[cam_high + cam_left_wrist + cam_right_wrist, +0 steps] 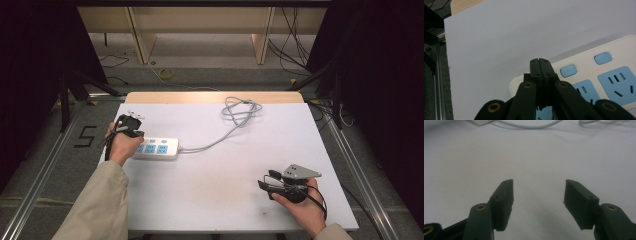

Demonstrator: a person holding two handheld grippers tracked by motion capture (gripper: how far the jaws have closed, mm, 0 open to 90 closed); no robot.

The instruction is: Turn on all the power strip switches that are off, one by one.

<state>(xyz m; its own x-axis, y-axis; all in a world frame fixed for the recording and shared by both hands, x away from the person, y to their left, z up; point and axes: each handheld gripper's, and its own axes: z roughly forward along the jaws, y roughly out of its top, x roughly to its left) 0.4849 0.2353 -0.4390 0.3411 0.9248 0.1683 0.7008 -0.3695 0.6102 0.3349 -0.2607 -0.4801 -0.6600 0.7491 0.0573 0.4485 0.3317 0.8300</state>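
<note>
High view: left gripper (131,120) sat over the left end of the power strip (159,148).
Its jaws were pressed together, empty (a tiny red light glowed on the strip); the right gripper (266,180) rested apart, jaws wide, on the white table (210,190).

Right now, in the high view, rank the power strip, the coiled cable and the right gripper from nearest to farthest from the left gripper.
1. Power strip, right beside the left gripper, table's left.
2. Coiled cable, far centre.
3. Right gripper, near right corner.
</note>
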